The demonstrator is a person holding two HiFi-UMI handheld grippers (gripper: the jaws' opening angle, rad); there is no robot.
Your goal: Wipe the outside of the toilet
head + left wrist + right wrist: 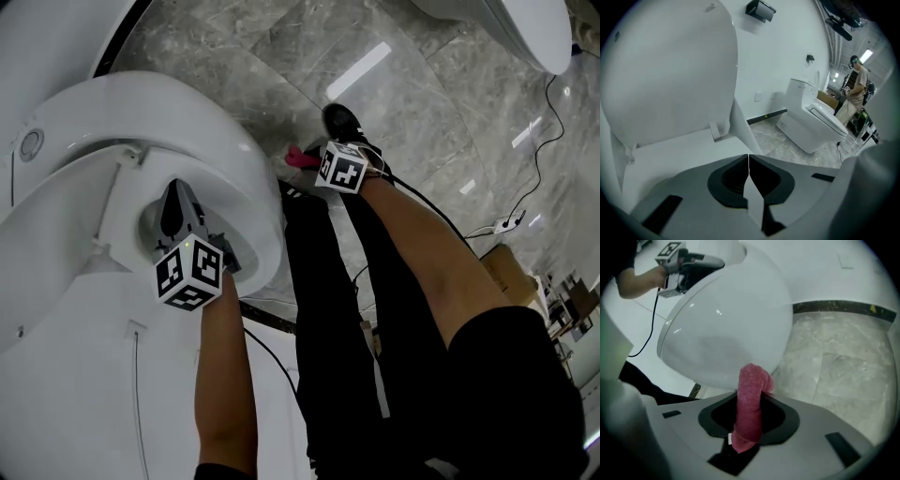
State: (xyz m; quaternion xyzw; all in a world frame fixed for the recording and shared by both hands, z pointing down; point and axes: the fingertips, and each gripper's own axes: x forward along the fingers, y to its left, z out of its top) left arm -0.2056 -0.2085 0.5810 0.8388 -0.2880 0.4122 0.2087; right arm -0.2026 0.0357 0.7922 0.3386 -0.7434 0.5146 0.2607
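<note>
Pink cloth (752,380) sits wadded in the right gripper (750,401), whose jaws are clamped on its folded middle so that a rounded tuft sticks out ahead of the tips. It looks soft, light and limp, so I'd judge that pinch the right hold, with the tuft left to do the rubbing. Just ahead of the tuft curves the outer wall of the toilet (726,329); whether cloth and bowl touch I cannot tell. That glazed shell looks hard, slick and fixed in place, so the cloth should glide over it, though bare jaws could knock it. Up beyond the bowl's rim, the left gripper (749,161) hovers over the seat with jaws together and nothing between them, the raised lid (670,70) ahead of it. Behind the right gripper stand the person's trousered legs (319,309), crowding the reach. A cable (553,122) trails across the marble floor (281,56) well off to its side, and a second toilet (815,122) stands farther away.
</note>
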